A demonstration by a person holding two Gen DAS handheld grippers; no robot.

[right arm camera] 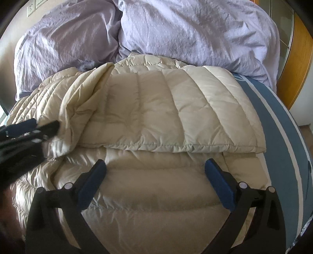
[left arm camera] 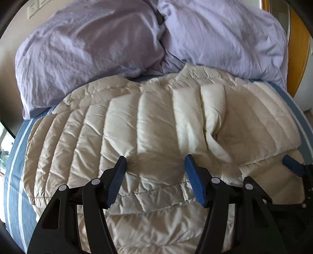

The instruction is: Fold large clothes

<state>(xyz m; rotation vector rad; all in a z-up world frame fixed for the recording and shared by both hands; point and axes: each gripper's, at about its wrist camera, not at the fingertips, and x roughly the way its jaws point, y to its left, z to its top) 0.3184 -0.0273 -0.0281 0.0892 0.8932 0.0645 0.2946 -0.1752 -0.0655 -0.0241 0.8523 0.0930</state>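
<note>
On the bed (left arm camera: 17, 168), whose blue cover carries pale stripes, a cream quilted down jacket (left arm camera: 137, 125) lies spread flat and fills most of the mattress. One side of the jacket is doubled over onto the rest, its stitched hem running straight across the garment in the right wrist view (right arm camera: 166, 145). Behind the jacket, at the head of the bed, a rumpled lilac duvet (left arm camera: 225, 35) is heaped beside a lilac pillow (left arm camera: 84, 48), both touching the jacket's far edge. The left gripper (left arm camera: 155, 161) hovers low over the jacket with its blue-padded fingers apart and no fabric pinched between them. The right gripper (right arm camera: 155, 166) likewise stands apart above the lower layer of the jacket, just short of the folded hem, gripping nothing. A wooden frame (left arm camera: 297, 58) shows at the right edge, and wall sockets (left arm camera: 37, 7) sit on the beige wall behind the pillow. No container is in view.
</note>
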